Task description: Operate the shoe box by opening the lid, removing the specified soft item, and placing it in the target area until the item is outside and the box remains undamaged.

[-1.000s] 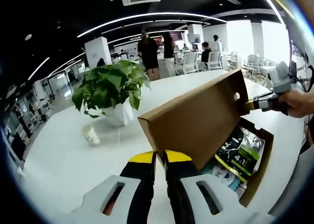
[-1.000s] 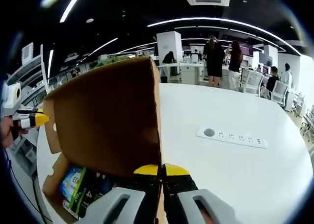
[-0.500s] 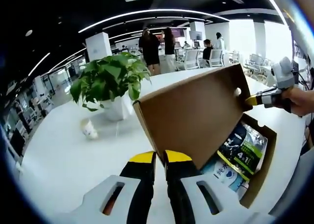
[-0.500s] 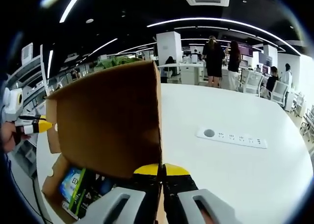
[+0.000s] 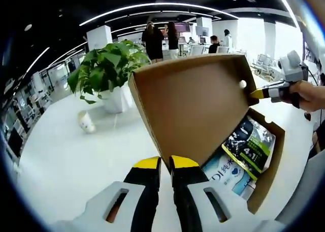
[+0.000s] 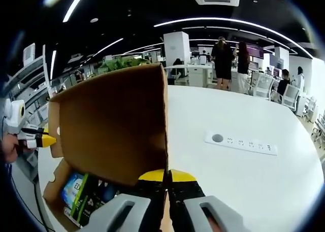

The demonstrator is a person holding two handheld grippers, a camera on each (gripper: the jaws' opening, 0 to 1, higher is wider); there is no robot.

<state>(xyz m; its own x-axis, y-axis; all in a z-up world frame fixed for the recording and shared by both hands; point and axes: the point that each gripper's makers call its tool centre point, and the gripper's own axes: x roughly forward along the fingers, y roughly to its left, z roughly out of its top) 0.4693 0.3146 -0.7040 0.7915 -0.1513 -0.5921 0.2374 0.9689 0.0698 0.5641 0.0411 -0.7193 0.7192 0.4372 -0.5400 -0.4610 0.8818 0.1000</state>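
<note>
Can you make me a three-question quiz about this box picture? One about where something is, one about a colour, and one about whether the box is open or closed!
1. Where does the potted plant stand?
A. inside the box
B. on the white table, beyond the lid
C. on a chair

2. What colour are the gripper tips?
A. yellow
B. red
C. blue

3. How is the shoe box lid?
A. closed flat
C. torn off
B. lifted open

Answers: 1 B, the plant's pot sits on the tabletop. 2 A, the left gripper and right gripper both end in yellow. 3 B, the lid stands up and packets show inside.
</note>
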